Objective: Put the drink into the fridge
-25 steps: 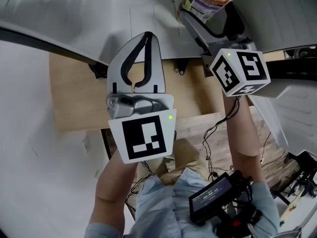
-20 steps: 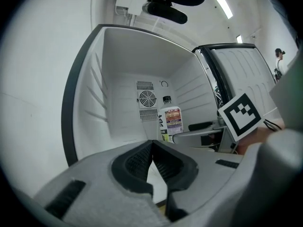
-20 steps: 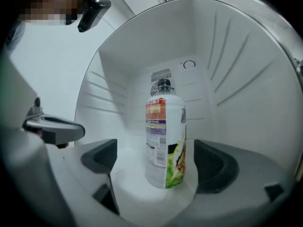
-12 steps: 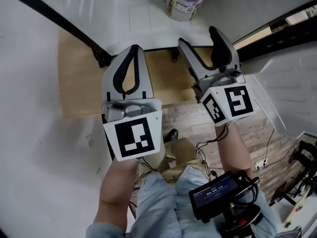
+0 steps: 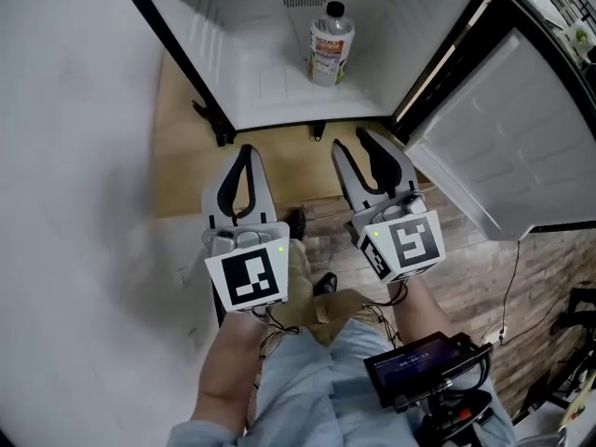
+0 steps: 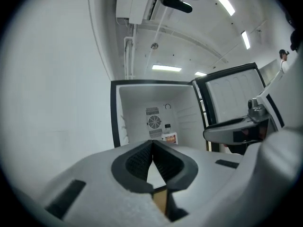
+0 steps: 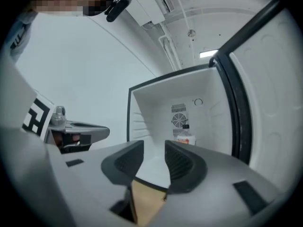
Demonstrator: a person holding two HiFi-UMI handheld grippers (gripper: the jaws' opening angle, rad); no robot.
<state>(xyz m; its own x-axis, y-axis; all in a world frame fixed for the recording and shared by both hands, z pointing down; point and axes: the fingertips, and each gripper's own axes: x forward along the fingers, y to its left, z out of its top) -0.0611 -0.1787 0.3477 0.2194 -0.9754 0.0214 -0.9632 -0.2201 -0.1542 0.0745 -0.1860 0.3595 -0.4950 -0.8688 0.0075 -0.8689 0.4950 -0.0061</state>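
The drink, a clear bottle (image 5: 330, 45) with a printed label, stands upright on the white floor of the open fridge (image 5: 270, 77). It also shows small in the left gripper view as the bottle (image 6: 169, 137) and in the right gripper view as the bottle (image 7: 185, 135), in front of the fan grille. My left gripper (image 5: 244, 150) is shut and empty, held over the wooden base in front of the fridge. My right gripper (image 5: 352, 142) hangs beside it, well short of the bottle. Its jaws are closing with a gap still between them and nothing in it.
The fridge door (image 5: 503, 147) stands swung open at the right. A wooden base (image 5: 186, 175) lies under the fridge's front edge, with plank flooring (image 5: 484, 277) at the right. A white wall fills the left. Cables and a handheld screen (image 5: 424, 366) sit by the person's lap.
Both grippers have drawn back from the fridge toward the person. The right gripper has left the bottle standing inside, and its jaws have narrowed. The left gripper stays shut.
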